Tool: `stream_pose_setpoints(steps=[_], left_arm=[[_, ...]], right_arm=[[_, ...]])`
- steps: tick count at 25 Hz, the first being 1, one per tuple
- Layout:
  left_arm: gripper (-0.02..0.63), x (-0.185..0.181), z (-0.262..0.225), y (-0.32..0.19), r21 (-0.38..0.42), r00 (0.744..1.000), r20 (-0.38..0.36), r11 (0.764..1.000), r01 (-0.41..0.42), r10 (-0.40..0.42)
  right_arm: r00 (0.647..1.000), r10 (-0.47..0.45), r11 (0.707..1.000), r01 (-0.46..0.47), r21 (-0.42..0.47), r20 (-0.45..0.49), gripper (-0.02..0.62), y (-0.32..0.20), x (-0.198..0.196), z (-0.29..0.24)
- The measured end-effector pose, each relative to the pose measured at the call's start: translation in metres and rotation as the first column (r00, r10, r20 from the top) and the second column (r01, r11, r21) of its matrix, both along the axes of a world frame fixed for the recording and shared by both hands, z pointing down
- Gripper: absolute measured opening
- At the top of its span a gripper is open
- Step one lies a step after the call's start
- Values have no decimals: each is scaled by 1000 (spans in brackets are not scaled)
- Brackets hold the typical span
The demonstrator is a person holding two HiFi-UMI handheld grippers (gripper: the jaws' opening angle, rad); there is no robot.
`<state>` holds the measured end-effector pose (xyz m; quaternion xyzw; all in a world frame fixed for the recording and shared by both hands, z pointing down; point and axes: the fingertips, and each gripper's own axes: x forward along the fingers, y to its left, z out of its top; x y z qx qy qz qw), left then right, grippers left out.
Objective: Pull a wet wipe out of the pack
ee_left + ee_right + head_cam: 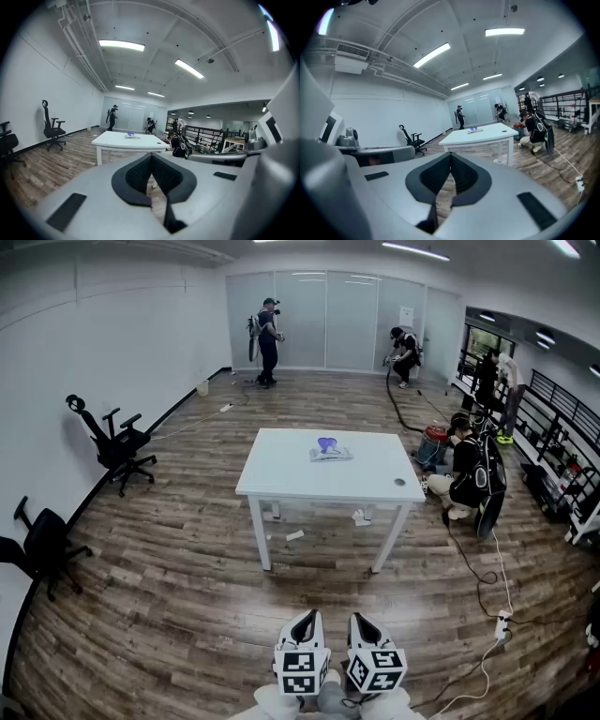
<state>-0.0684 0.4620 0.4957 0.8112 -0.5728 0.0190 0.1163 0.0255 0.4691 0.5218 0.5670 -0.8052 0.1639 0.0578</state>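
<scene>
Task not started. I hold the left gripper (306,617) and right gripper (362,620) with fingers pressed together, empty. The wipe pack (330,452) lies untouched on the counter (281,474), well ahead of both.

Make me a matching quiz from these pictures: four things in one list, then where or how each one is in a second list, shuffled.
Things:
1. wipe pack
2. black office chair
3. left gripper
4. red canister

Place or state:
A. jaws together, nothing between them
B. on the floor, right of the table
C. on the tabletop
D. on the floor, left of the table

Pairs: 1-C, 2-D, 3-A, 4-B
</scene>
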Motion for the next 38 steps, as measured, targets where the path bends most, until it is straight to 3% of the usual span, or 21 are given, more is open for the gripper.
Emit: stream_pose_setpoints(steps=[23,38], left_arm=[[-4,17,-1,-102,9,999,18,1000,27,-27],[-5,57,2,-198,-12,999,35,1000,10,-9]], right_arm=[[1000,-31,1000,31,7,-7,9,-106,16,-2],[999,-34,999,34,-17,-9,9,-200,50,1]])
